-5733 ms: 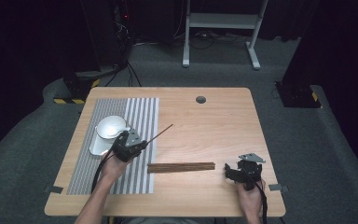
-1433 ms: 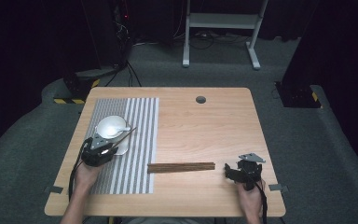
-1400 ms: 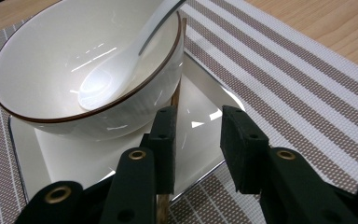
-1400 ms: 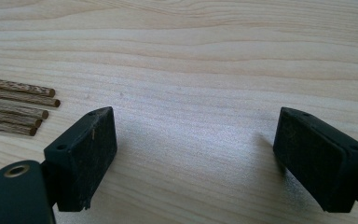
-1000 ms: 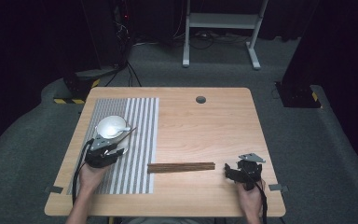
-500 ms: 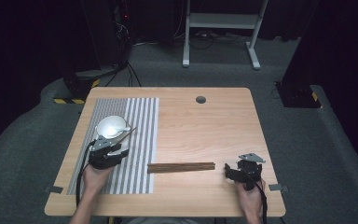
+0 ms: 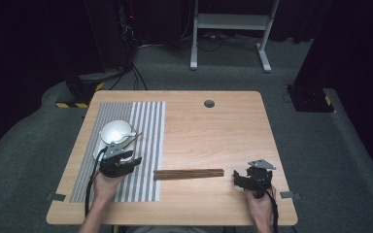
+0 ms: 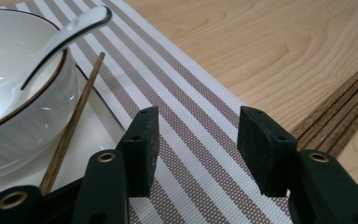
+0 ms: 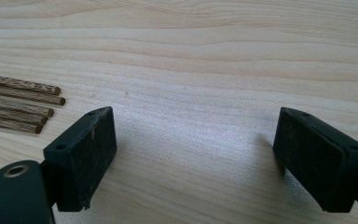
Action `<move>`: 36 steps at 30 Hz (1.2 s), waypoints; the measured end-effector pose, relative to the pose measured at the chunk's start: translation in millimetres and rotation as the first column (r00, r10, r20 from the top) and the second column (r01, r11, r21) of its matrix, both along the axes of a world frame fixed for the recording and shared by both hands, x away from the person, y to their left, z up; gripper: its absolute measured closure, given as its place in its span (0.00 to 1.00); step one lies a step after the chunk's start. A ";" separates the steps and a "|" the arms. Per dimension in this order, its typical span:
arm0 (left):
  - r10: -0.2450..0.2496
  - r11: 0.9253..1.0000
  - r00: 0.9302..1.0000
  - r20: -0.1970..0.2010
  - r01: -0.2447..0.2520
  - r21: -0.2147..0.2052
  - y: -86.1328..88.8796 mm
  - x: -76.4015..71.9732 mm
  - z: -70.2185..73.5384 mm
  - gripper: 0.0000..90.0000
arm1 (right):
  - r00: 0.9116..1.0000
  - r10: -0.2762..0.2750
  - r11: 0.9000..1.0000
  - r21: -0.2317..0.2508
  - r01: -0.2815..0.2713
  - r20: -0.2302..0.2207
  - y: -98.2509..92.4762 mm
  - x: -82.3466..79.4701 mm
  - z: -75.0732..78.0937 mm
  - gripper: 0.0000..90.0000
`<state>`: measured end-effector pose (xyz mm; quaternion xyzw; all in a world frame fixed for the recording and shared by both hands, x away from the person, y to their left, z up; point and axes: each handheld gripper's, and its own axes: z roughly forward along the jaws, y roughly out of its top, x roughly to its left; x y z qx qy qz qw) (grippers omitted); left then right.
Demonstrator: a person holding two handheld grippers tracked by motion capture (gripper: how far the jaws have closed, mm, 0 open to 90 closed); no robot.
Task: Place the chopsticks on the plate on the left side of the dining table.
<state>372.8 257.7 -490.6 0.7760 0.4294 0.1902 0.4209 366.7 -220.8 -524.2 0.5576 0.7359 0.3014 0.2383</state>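
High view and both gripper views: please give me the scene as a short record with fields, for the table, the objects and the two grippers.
surface: wooden table with a striped placemat on its left part
bowl: white bowl on a white tray, on the placemat
spoon: white spoon resting in the bowl
single chopstick: chopstick lying on the tray beside the bowl
bundle: chopsticks lying together on bare wood, right of the placemat
left gripper: open, nothing between jaws, over the placemat
right gripper: open, empty, over bare wood right of the bundle
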 end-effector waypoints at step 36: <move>-0.091 0.996 0.995 -0.032 0.091 0.002 -44.5 5.0 -4.5 0.46 | 1.000 -0.001 1.000 0.000 0.001 0.000 0.3 0.3 -0.1 0.14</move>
